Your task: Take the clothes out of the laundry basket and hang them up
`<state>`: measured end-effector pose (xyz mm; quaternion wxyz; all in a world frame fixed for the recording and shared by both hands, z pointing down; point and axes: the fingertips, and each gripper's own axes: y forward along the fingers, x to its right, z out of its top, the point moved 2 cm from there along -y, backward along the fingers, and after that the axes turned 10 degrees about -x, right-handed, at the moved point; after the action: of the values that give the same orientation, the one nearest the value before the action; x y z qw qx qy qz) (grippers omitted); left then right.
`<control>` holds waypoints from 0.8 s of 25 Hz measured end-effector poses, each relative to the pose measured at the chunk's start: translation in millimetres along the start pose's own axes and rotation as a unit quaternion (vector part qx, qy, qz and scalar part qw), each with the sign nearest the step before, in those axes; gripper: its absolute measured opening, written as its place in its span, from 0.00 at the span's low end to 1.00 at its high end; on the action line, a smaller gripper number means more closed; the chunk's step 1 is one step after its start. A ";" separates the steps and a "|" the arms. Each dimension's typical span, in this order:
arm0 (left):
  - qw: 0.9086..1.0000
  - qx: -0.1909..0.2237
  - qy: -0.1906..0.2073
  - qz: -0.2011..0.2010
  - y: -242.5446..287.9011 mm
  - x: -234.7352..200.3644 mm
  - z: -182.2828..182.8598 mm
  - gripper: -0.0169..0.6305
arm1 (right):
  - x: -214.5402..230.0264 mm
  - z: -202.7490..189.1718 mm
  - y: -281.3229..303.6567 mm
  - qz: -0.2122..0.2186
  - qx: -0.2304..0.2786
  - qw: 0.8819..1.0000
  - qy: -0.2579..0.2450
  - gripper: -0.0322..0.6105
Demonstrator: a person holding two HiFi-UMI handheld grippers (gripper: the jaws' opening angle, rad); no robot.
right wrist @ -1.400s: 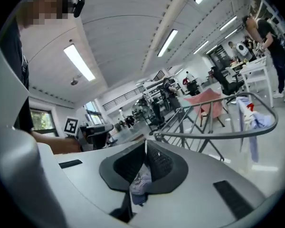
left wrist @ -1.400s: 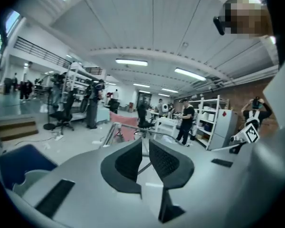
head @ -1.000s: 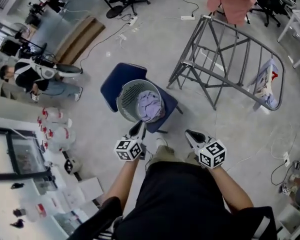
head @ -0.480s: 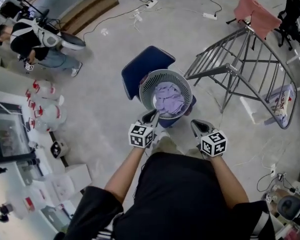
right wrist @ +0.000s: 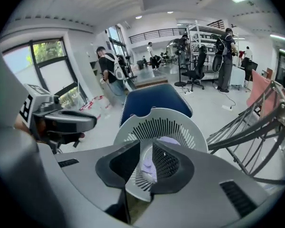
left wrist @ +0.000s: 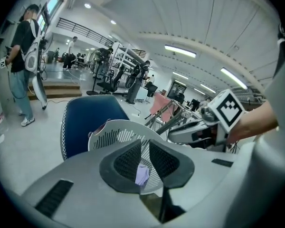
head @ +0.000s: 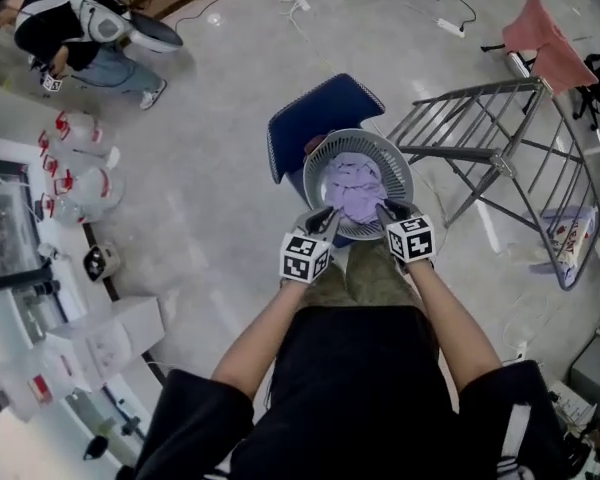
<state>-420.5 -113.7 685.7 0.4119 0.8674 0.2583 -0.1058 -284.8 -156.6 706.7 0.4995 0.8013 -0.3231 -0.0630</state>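
Observation:
A round grey laundry basket (head: 404, 164) stands on a blue chair (head: 315, 118), with a crumpled lavender garment (head: 356, 190) inside it. My left gripper (head: 326, 222) hovers at the basket's near rim. Its jaws stand a narrow gap apart with nothing between them. My right gripper (head: 386, 211) is over the near right rim and points down at the garment. Its jaws have just been opening and are empty. Between the left gripper's (left wrist: 143, 150) jaws, the left gripper view shows the basket (left wrist: 114, 129) and a lavender scrap (left wrist: 142, 174). Through the right gripper's (right wrist: 146, 152) gap I see the basket (right wrist: 156, 125) and the garment (right wrist: 147, 167).
A grey folding drying rack (head: 480, 118) stands right of the basket, with a pink cloth (head: 550, 43) at its far end and a pale garment (head: 570, 233) at its right. A person (head: 60, 28) stands at far left. Water jugs (head: 75, 158) and boxes (head: 120, 338) line the left side.
Both grippers have moved forward and down to the basket's near rim. The right one has swung in from the right. The basket now sits in the middle of the head view.

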 end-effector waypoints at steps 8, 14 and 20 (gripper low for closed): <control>0.996 0.002 -0.081 0.029 31.0 -39.1 -15.1 0.14 | 50.0 -16.5 167.6 -0.029 -0.141 0.984 -0.101 0.22; 0.994 0.003 -0.103 0.030 59.2 -51.6 -25.2 0.16 | 79.4 -62.9 269.6 -0.033 -0.217 0.959 -0.179 0.25; 0.995 0.014 -0.084 0.055 60.9 -72.5 -29.2 0.16 | 101.2 -83.8 316.4 -0.040 -0.229 0.959 -0.164 0.27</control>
<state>-449.9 -149.5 773.2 0.4253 0.8741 0.1730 -0.1586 -314.0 -244.1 1036.6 0.6069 0.6561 -0.3454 -0.2862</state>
